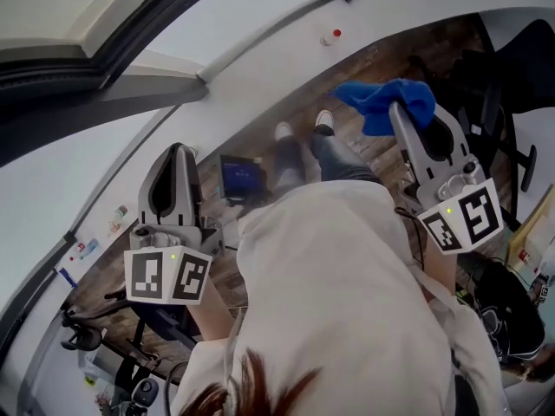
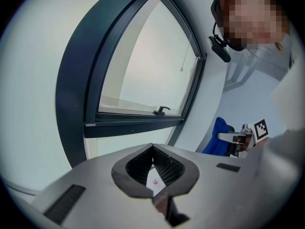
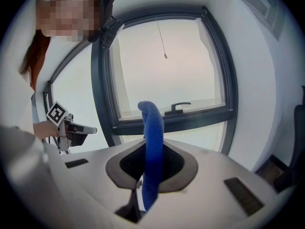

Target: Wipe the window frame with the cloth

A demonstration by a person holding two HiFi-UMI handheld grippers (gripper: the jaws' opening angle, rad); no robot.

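- Right tongs [image 3: 151, 162] clamped on the blue cloth [image 3: 153, 125]. A narrow fold is pinched and the rest stands out past the tips.
- Left tongs [image 2: 153, 171] together, nothing between them, raised beside the right pair.
- Both are held up facing the dark window frame [image 3: 174, 124]. In the head view the cloth hangs in the air, apart from the frame, so wiping looks not yet begun.
- Risk: the grip looks thin. Dragging along the rail could pull the cloth out of the tongs, and it would drop to the floor well below.
- Risk: the cloth reaches only a little past the tips. Pressed at a flat angle, the hard tongs rather than the fabric may meet the frame and scrape it.
- Risk: the window handle [image 3: 180, 106] sits on the lower rail. A sideways stroke could snag the loose fold or knock the handle.
- Risk: a thin cord [image 3: 162, 37] hangs in front of the pane, and a high pass might catch it.
- The idle left tongs could bump the frame if they follow the right pair too closely.
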